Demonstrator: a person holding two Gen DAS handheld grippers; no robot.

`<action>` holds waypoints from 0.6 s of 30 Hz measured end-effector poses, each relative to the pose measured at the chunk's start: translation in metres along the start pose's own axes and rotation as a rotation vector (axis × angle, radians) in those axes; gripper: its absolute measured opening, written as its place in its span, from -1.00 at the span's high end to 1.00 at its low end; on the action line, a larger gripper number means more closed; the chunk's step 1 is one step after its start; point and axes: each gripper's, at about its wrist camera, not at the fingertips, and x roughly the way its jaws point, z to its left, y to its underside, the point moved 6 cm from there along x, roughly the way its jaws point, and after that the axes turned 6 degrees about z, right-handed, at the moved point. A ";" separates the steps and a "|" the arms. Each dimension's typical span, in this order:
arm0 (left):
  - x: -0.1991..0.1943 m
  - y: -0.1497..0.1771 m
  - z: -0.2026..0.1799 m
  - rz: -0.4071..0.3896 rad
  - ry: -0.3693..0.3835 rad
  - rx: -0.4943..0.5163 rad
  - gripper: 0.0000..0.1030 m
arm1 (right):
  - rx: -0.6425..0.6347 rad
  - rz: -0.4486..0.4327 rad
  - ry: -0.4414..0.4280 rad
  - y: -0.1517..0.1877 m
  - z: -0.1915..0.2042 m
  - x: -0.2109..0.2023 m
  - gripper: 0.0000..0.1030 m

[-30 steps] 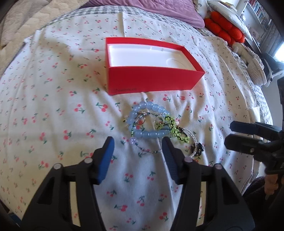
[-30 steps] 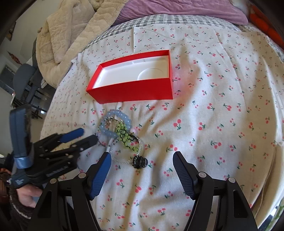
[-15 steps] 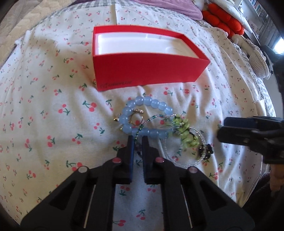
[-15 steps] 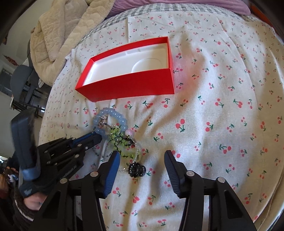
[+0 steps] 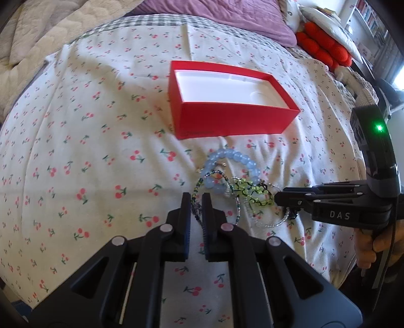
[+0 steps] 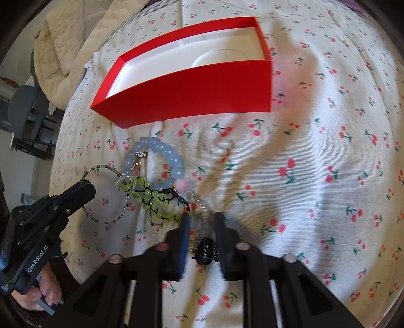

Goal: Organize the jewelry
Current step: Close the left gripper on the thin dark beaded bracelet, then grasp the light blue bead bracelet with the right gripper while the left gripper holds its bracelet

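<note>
A tangle of jewelry lies on the cherry-print bedspread in front of an open red box (image 5: 234, 121) with a white lining (image 6: 192, 88). It holds a pale blue bead bracelet (image 5: 228, 157) (image 6: 161, 151), a green bead bracelet (image 5: 252, 193) (image 6: 149, 196) and a thin seed-bead bracelet (image 5: 197, 191) (image 6: 106, 196). My left gripper (image 5: 196, 201) is shut on the thin seed-bead bracelet and lifts it a little. My right gripper (image 6: 202, 222) is partly closed around a silver chain (image 6: 202, 209) and a black beaded piece (image 6: 205, 249), with a gap still showing between its fingers.
A beige quilt (image 6: 68, 50) and a purple pillow (image 5: 227, 17) lie at the bed's far end. Red cushions (image 5: 323, 48) sit at the far right. A chair (image 6: 27, 108) stands beside the bed on the left.
My left gripper closed on the thin seed-bead bracelet and drew back with it. My right gripper moved forward and down over the black piece and narrowed its opening.
</note>
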 end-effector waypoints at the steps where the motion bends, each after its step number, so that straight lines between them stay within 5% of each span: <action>1: -0.001 0.001 0.002 -0.003 0.003 -0.011 0.82 | -0.008 -0.004 0.010 0.000 0.001 0.001 0.83; 4: -0.006 0.003 0.005 -0.010 0.007 -0.023 0.82 | -0.043 -0.029 0.060 0.001 0.006 -0.005 0.81; 8: -0.003 0.005 0.011 -0.004 -0.027 -0.029 0.82 | -0.152 -0.084 0.023 0.002 0.025 -0.023 0.52; 11: 0.000 0.006 0.016 0.008 -0.033 -0.048 0.82 | -0.205 -0.090 0.021 0.004 0.034 -0.026 -0.31; 18: -0.014 0.002 0.020 -0.025 -0.008 -0.064 0.82 | -0.373 -0.108 0.071 0.011 0.057 -0.027 -0.29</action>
